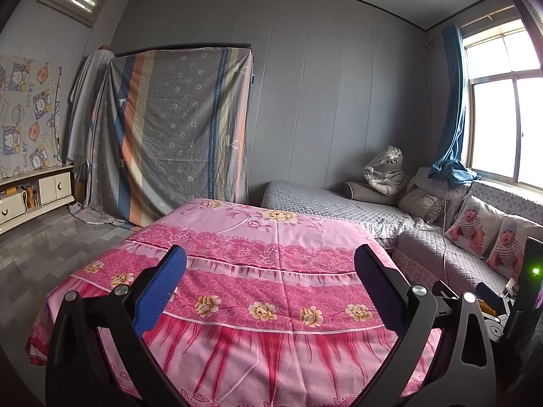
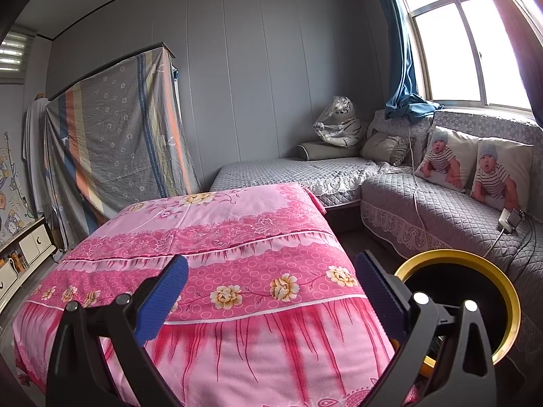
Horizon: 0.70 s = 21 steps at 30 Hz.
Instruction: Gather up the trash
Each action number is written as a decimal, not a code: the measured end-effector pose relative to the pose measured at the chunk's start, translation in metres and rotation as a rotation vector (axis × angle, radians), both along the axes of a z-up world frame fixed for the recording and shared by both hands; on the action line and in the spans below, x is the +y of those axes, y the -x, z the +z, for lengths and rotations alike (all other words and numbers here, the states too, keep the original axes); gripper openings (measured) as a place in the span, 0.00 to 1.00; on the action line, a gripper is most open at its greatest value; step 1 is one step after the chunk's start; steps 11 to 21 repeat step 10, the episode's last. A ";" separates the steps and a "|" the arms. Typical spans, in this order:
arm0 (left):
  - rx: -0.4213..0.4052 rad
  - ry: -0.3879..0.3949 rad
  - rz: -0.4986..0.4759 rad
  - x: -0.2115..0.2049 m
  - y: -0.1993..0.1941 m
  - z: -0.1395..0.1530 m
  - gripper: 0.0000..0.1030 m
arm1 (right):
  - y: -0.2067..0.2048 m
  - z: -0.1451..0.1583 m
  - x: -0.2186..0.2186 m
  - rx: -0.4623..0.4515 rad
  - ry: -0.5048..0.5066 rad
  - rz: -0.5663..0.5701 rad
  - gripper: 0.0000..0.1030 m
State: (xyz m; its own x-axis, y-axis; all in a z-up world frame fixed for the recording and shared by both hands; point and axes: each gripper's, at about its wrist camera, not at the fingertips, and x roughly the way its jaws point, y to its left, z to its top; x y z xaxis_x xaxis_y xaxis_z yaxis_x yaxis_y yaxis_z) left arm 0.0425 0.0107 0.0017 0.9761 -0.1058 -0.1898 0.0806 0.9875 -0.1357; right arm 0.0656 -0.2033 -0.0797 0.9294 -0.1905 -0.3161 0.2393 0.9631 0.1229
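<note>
Both the left gripper [image 1: 269, 283] and the right gripper [image 2: 271, 285] are held wide apart and empty above the pink floral cloth [image 2: 217, 257], no trash is seen, though some may be hidden, so the gold-rimmed bin [image 2: 509, 305] could be knocked.

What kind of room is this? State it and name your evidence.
Probably a living room at home, perhaps also slept in: a grey quilted corner sofa with baby-print cushions, a pink floral cloth over a low surface in the middle, and a sheet-draped wardrobe against the wall.
</note>
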 end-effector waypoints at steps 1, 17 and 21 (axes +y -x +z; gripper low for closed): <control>0.001 0.001 -0.001 0.000 0.000 0.000 0.92 | 0.000 0.000 0.000 0.000 0.000 0.000 0.92; 0.006 0.005 -0.002 -0.003 0.001 0.000 0.92 | 0.000 -0.001 0.000 0.002 -0.002 0.000 0.92; 0.006 0.005 -0.002 -0.003 0.001 0.000 0.92 | 0.000 -0.001 0.000 0.002 -0.002 0.000 0.92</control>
